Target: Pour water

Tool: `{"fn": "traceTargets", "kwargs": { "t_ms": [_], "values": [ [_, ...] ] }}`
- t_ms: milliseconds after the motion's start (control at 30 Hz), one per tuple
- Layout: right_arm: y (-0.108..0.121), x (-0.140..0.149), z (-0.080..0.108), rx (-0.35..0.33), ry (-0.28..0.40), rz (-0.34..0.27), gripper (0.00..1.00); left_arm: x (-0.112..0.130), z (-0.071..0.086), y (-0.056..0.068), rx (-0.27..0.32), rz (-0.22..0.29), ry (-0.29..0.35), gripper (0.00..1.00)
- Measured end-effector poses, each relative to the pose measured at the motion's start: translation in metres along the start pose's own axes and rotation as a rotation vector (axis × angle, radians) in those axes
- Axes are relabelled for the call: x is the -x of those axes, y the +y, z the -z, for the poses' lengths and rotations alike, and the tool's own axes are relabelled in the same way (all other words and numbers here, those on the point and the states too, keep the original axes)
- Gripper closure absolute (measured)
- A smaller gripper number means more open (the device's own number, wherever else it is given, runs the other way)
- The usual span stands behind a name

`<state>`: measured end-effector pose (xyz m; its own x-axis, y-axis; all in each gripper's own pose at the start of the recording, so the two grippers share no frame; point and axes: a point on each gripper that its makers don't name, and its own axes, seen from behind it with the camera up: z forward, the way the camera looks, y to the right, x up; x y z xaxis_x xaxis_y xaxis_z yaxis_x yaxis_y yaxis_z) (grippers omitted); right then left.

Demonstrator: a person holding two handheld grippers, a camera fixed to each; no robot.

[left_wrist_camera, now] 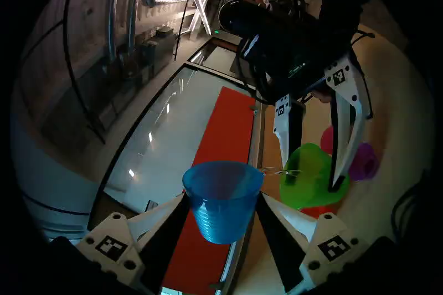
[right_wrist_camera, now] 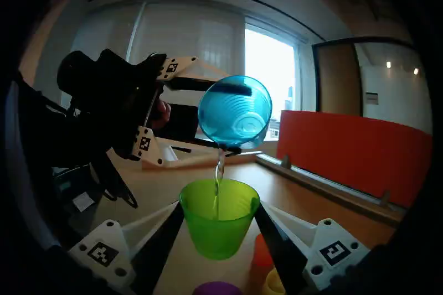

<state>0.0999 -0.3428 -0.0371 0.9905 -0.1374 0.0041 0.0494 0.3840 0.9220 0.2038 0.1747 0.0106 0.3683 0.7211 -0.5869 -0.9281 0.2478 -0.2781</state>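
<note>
- The right gripper is nearest in the right gripper view. Its jaws are clenched on one green cup, which is upright. The jaws cover both of its side walls.
- Contents of the green cup: a thin stream of water enters its mouth. The fill level is hard to make out through the tinted wall.
- Three further cups sit at the lower edge: one purple cup, one orange cup and one yellow cup. Each is cut off by the edge or by a jaw, and their contents cannot be seen.
- All rest on the wooden tabletop.
- One blue cup is above the green cup, tilted, with its lower rim directly over the green cup's mouth. The water leaves from that rim.
- The left gripper has its jaws grasping the blue cup, one on each side.
- A hand shows behind that gripper, mostly hidden by its dark body.
- Farthest back are one red partition along the tabletop edge and one bright window.
</note>
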Motion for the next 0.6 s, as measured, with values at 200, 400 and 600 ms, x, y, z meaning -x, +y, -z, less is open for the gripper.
{"fn": "traceTargets", "kwargs": {
  "t_ms": [200,400,600],
  "values": [
    [-0.0004,-0.0005,0.0004,-0.001,0.002,0.001,0.1,-0.001,0.0007,-0.0027,-0.003,-0.015,0.0,0.18],
    [-0.0005,-0.0006,0.0007,0.0,0.004,0.003,0.1,-0.0013,0.0022,-0.0042,-0.007,-0.035,-0.001,0.18],
    [0.0,-0.0005,0.0007,0.0,0.004,0.004,0.1,-0.0004,0.0034,-0.0048,-0.008,-0.058,-0.006,0.17]
  ]
}}
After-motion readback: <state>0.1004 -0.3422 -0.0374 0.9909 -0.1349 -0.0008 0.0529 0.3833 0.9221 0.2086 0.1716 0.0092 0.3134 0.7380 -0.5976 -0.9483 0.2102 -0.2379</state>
